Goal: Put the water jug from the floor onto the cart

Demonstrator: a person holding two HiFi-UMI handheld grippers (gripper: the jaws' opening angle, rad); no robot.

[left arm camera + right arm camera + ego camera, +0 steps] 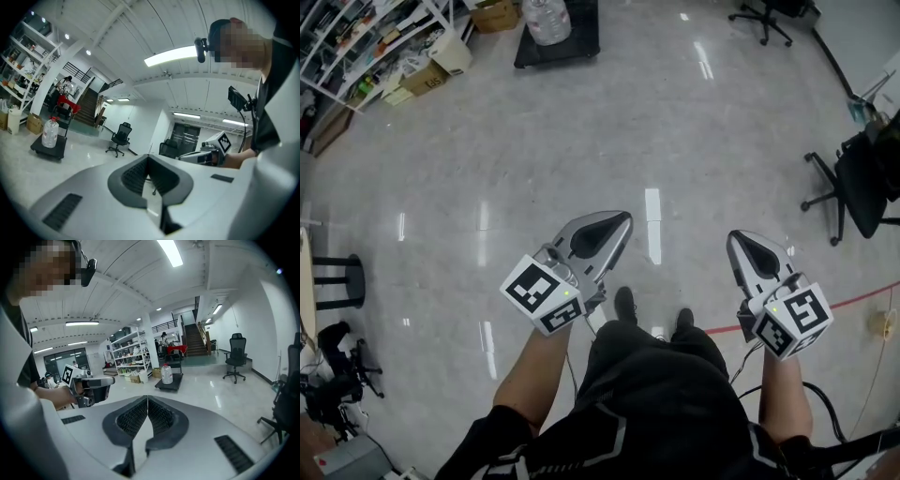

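The water jug [548,19] stands on the flat black cart [567,49] at the far side of the floor [581,141], just right of the shelves [356,47] and well apart from the person. Judged from how things lie, the placing looks done, so the step in hand seems to be standing clear of the load.

The left hand-held gripper [622,219] has its jaws pressed together with nothing between them. The right hand-held gripper [738,237] is likewise closed and empty. Both are held out in front of the body over bare floor, the left about level and the right tipped a little down.

To do this well, carry both hand-held grippers closed and close in, and mind the office chair [853,183] at the right. The jug appears upright and inside the cart's edges, though it is small in every view, so a closer look would confirm that.
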